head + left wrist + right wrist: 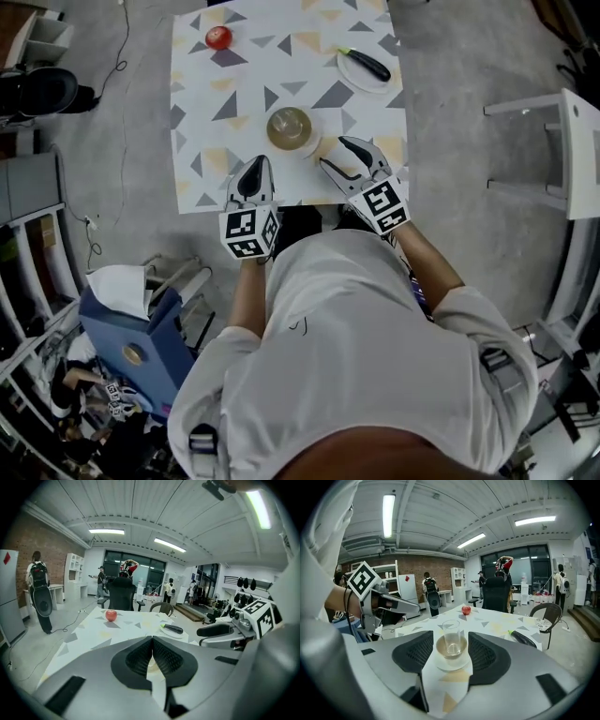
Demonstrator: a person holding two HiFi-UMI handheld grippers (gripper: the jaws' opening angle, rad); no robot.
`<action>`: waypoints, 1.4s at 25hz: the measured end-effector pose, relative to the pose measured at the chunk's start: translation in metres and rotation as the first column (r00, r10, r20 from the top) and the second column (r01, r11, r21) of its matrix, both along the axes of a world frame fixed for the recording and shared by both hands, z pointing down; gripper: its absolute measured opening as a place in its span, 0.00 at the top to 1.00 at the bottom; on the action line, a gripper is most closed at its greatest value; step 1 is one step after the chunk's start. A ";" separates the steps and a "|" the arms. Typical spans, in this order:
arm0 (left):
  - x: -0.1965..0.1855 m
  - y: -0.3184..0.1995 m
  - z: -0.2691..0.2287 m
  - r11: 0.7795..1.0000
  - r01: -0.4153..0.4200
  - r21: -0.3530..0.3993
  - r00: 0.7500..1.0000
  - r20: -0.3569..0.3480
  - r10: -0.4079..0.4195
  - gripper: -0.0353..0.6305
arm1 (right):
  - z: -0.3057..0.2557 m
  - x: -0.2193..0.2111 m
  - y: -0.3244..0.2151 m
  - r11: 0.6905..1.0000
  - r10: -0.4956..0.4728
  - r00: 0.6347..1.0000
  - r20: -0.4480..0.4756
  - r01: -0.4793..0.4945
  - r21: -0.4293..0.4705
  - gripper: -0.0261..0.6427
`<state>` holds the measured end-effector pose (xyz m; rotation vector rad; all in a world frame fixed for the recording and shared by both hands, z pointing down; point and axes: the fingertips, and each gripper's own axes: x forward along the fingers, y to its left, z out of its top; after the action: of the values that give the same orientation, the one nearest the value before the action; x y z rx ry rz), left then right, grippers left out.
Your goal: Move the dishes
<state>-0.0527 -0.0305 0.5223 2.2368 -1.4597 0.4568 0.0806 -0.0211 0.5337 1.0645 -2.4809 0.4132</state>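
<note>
A large open-plan lab or studio hall, not a home: long strip lights (388, 509) run under a ribbed white ceiling, one side is bare brick wall (51, 550), and the far end is a glazed front (112, 564). White shelving (75, 569) lines the wall, several people (38, 581) stand about, and an office chair (121, 595) sits at a table (272, 56) on grey concrete floor (131, 122) crossed by a loose cable (120, 56).
</note>
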 end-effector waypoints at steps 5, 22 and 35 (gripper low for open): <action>-0.021 -0.040 0.017 0.989 -0.139 -0.040 0.990 -0.006 0.139 0.92 | 0.021 -0.025 -0.019 0.996 0.070 0.995 -0.066 -0.073 -0.045 0.58; -0.053 -0.071 0.067 0.945 -0.276 -0.174 0.961 -0.021 0.277 0.92 | 0.054 -0.053 -0.047 0.979 0.163 0.980 -0.114 -0.176 -0.107 0.54; -0.103 -0.040 0.063 0.979 0.001 -0.203 1.000 0.010 0.002 0.92 | 0.093 -0.089 -0.080 0.989 -0.125 0.973 -0.196 0.106 -0.103 0.50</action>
<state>-0.1560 -0.0705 0.5851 2.0769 -1.3521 0.5903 -0.0079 -0.1011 0.6271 0.8741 -2.3063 0.3612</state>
